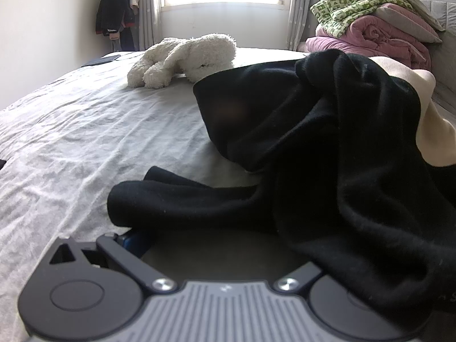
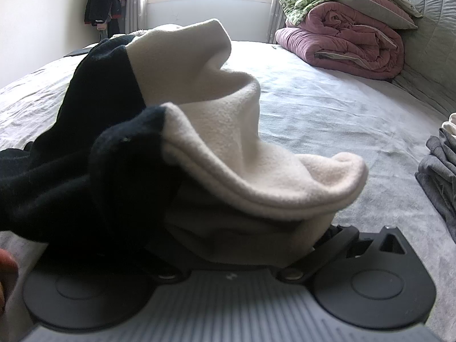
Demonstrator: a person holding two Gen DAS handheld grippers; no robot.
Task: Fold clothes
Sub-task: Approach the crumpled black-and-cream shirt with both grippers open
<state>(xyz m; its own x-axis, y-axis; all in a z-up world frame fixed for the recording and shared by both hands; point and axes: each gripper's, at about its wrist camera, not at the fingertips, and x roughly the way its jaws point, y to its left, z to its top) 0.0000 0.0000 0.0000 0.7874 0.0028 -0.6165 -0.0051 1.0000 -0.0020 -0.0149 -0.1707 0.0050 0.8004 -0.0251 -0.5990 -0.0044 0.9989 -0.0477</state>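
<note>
A black and cream fleece garment (image 1: pixel 327 142) lies heaped on the grey bed sheet (image 1: pixel 85 142). In the left wrist view its black part drapes over the right side of my left gripper (image 1: pixel 222 239), and a rolled black fold lies across the front. The left finger (image 1: pixel 125 242), with a blue pad, stands far out to the side, so the jaws are wide apart. In the right wrist view the garment (image 2: pixel 228 142) fills the gap of my right gripper (image 2: pixel 228 239), cream on the right and black on the left. Its right finger (image 2: pixel 336 233) also stands far out; the other is hidden.
A white plush toy (image 1: pixel 185 59) lies further up the bed. Rolled pink and green quilts (image 2: pixel 342 37) are stacked at the headboard corner. Folded grey clothes (image 2: pixel 439 171) sit at the right edge. Dark coats (image 1: pixel 114 8) hang by the window. Part of a hand (image 2: pixel 5 270) shows bottom left.
</note>
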